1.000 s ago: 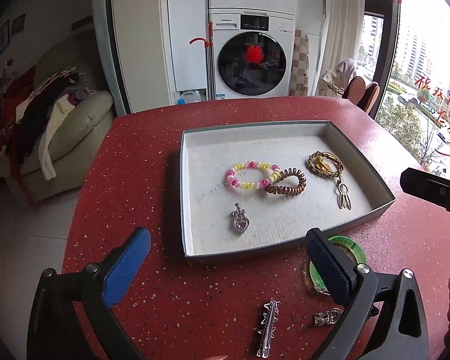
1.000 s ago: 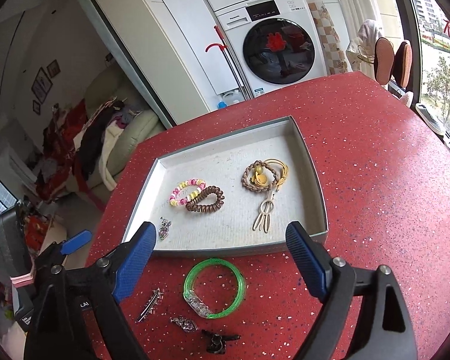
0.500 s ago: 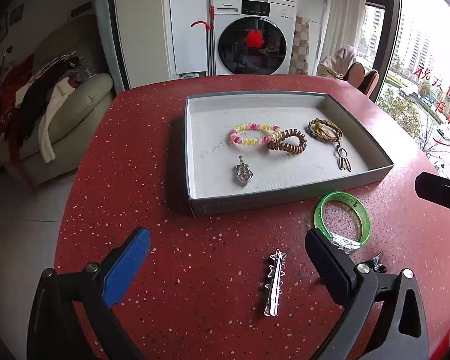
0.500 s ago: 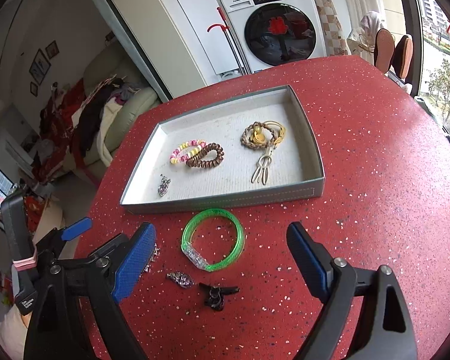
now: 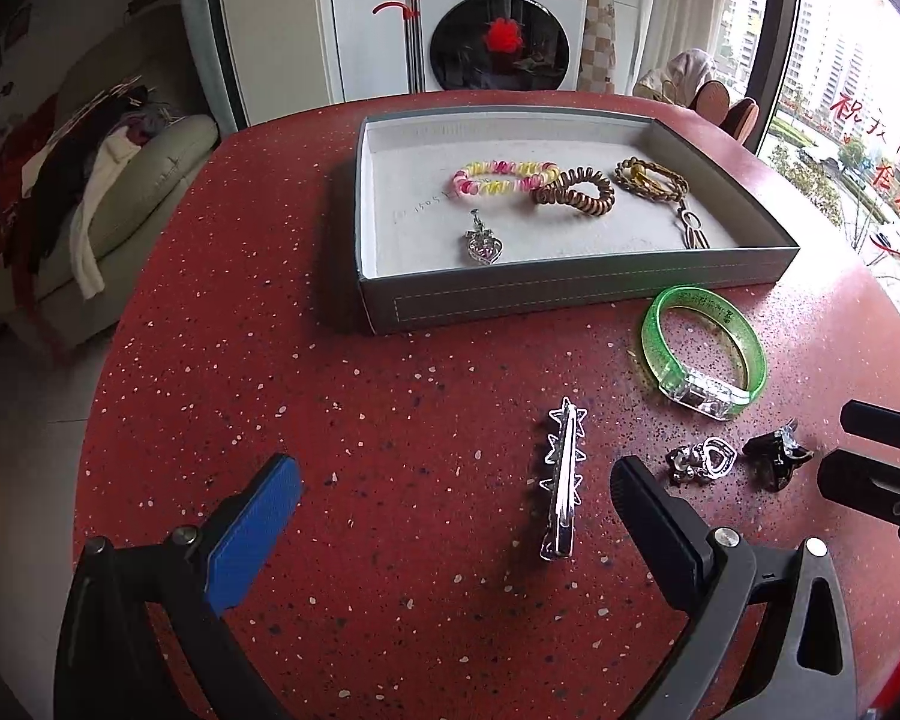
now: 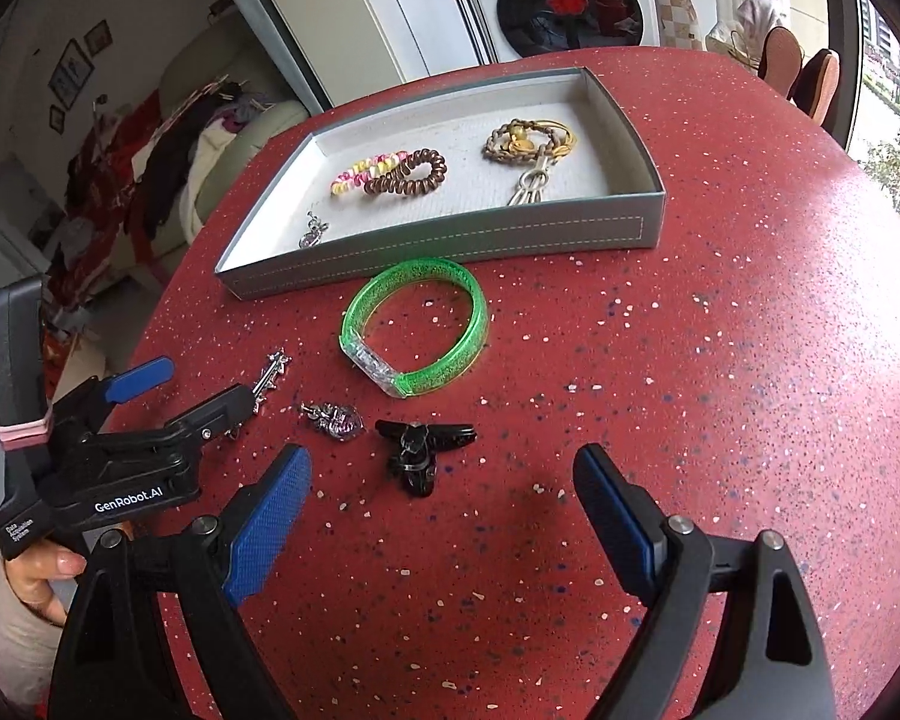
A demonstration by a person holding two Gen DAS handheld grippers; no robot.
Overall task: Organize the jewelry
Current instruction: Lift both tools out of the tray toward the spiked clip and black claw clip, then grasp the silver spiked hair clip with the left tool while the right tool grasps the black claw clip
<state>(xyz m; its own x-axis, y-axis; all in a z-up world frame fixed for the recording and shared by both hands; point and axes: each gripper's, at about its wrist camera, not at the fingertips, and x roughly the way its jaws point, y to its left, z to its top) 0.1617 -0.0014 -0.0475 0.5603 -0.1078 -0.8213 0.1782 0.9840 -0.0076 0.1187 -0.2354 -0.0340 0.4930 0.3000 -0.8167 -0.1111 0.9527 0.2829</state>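
The silver clip (image 5: 561,483) lies flat on the red table (image 5: 306,372), a thin, low piece. In my judgement the pads could skate over it or flick it aside if the left gripper (image 5: 456,504) closes too high or off its line. To its right sit the small silver charm (image 5: 702,461) and the black claw clip (image 5: 777,461), close together, so a wide grab at one could nudge the other. The green bangle (image 5: 703,351) lies just in front of the tray (image 5: 570,291), and its smooth rounded wall may slip from a pinch.

The left gripper's jaws stand wide apart, holding nothing, with the silver clip between them nearer the right finger, untouched as far as I can tell. The right gripper (image 6: 444,516) is likewise spread wide and empty, hovering just short of the black claw clip.

The tray already holds two coil ties, a pendant and a beaded piece.
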